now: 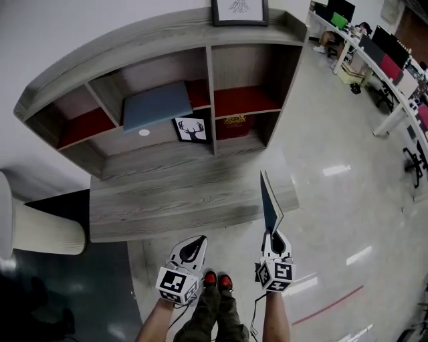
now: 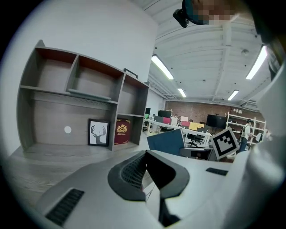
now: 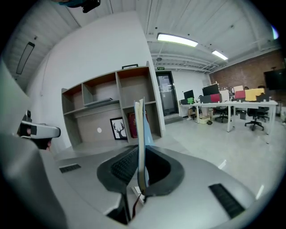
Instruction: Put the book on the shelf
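A thin blue book [image 1: 270, 199] stands on edge, its lower end clamped in my right gripper [image 1: 273, 242], which is shut on it. In the right gripper view the book [image 3: 141, 129] rises straight up from between the dark pads, edge-on, with the grey wooden shelf unit [image 3: 111, 103] behind it. My left gripper [image 1: 194, 246] hovers beside it on the left, shut with nothing held. The left gripper view shows its jaws [image 2: 145, 167] meeting, and the book [image 2: 166, 142] off to the right. Both grippers hang in front of the desk [image 1: 180, 197] that carries the shelf unit [image 1: 210, 80].
A grey-blue slab [image 1: 157, 105] lies on a middle shelf. A deer picture [image 1: 189, 128] and a red book [image 1: 234, 123] stand in the lower compartments. A framed picture [image 1: 239, 11] tops the unit. A pale round bin [image 1: 40, 230] sits left; office desks [image 1: 381, 60] line the right.
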